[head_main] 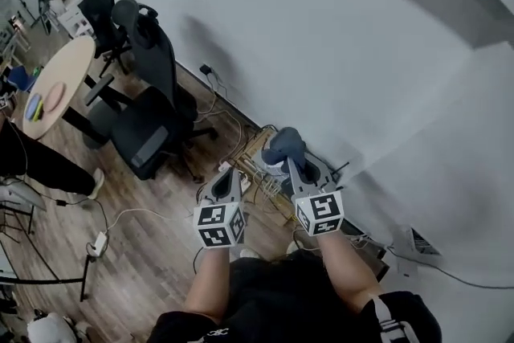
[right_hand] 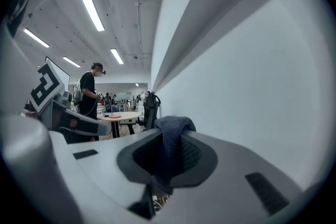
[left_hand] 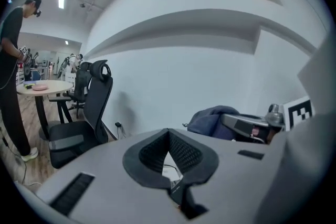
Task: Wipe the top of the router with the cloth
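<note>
**Asker:** Going left to right, what is there?

**Describer:** A black office chair (head_main: 148,104) stands on the wooden floor against the wall (head_main: 337,52). Just right of the chair the person holds up the left gripper (head_main: 227,175). Its jaws are pressed together at the tips with nothing between them. Further right of the chair is the right gripper (head_main: 294,165), clenched on a dark blue cloth (head_main: 285,144). The cloth bunches up above its jaws.

**Asker:** And the router?

**Describer:** It cannot be picked out for certain. Right of the chair, at the foot of the wall, lies a tangle of cables and boxes (head_main: 261,173), directly under the two grippers in the head view. The router is probably among these. Both grippers are raised well above the tangle, so wiping looks not yet begun.

**Asker:** What would make the wipe go well?

**Describer:** The person should first find the router's flat top before lowering the cloth. A loose fold should hang below the right gripper's jaws, so that fabric meets the casing rather than the hard tips. Light, even strokes across the top seem best. The cables right of the chair could snag, so the approach should come straight down. The empty left gripper could steady the router if it slides.
</note>
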The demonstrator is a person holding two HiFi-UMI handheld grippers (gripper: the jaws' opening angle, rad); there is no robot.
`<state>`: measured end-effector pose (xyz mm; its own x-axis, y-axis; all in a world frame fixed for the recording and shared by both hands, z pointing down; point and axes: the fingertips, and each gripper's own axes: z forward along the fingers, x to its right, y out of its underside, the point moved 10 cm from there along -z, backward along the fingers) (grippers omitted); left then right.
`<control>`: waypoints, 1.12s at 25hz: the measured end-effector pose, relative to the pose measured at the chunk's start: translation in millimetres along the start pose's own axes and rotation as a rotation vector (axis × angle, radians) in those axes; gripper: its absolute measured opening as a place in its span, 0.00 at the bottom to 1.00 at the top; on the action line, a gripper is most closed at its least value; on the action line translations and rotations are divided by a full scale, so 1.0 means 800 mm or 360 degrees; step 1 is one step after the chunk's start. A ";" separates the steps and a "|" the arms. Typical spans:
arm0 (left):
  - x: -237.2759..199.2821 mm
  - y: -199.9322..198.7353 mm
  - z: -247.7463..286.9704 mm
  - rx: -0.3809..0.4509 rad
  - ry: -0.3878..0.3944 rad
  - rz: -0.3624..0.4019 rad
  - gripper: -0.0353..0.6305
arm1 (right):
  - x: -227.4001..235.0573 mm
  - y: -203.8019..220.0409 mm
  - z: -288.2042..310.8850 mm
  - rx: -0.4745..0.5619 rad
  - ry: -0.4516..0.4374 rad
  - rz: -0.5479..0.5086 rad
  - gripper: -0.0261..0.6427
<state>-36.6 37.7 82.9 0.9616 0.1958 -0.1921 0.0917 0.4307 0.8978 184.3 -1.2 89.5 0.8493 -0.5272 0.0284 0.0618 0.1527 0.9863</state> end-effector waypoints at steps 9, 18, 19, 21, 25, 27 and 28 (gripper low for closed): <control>0.021 -0.129 -0.065 0.0220 -0.0098 0.0090 0.06 | -0.006 -0.139 -0.023 0.0272 -0.0057 0.0012 0.07; 0.046 -0.184 -0.066 0.0356 -0.0116 0.0188 0.06 | 0.003 -0.169 -0.004 0.0311 -0.0129 0.0000 0.07; 0.048 -0.183 -0.064 0.0362 -0.0120 0.0194 0.06 | 0.004 -0.167 -0.004 0.0316 -0.0135 0.0003 0.07; 0.047 -0.178 -0.065 0.0375 -0.0125 0.0202 0.06 | 0.001 -0.161 -0.005 0.0328 -0.0142 0.0000 0.07; 0.047 -0.170 -0.081 0.0411 -0.0131 0.0213 0.06 | -0.012 -0.156 -0.016 0.0350 -0.0150 -0.0017 0.07; 0.051 -0.166 -0.085 0.0413 -0.0136 0.0211 0.06 | -0.012 -0.155 -0.020 0.0351 -0.0159 -0.0022 0.07; 0.053 -0.163 -0.088 0.0410 -0.0138 0.0209 0.06 | -0.012 -0.154 -0.023 0.0349 -0.0163 -0.0025 0.07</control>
<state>-25.8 51.5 -70.3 0.9871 0.1542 -0.0429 0.0168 0.1665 0.9859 177.9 0.2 -35.4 0.7907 -0.6119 0.0179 -0.0502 -0.0356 0.9981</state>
